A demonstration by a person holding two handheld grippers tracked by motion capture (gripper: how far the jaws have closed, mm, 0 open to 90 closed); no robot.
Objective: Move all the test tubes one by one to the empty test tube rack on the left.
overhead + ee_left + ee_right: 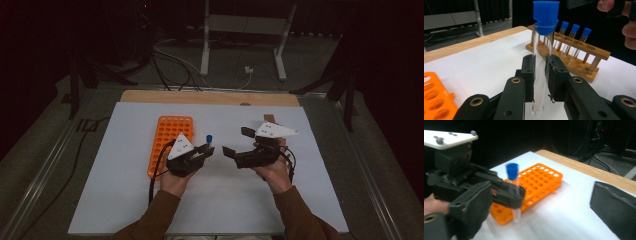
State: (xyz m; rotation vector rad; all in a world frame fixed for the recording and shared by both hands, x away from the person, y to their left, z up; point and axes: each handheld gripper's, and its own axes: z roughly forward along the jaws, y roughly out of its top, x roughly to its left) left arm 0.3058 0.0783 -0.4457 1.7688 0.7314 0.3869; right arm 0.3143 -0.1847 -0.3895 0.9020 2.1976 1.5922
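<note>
My left gripper (539, 75) is clamped on the upright tube (543, 62), with the orange rack (170, 141) just beside it, while the right gripper (239, 142) stands open and empty, farther from the rack.

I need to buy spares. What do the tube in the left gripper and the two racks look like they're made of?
Tube: clear glass or hard plastic, see-through and glossy; its blue cap looks like matte moulded plastic. Orange rack: moulded plastic, going by its uniform bright colour and smooth grid of holes. Wooden rack: light brown, with turned posts, apparently varnished.
</note>
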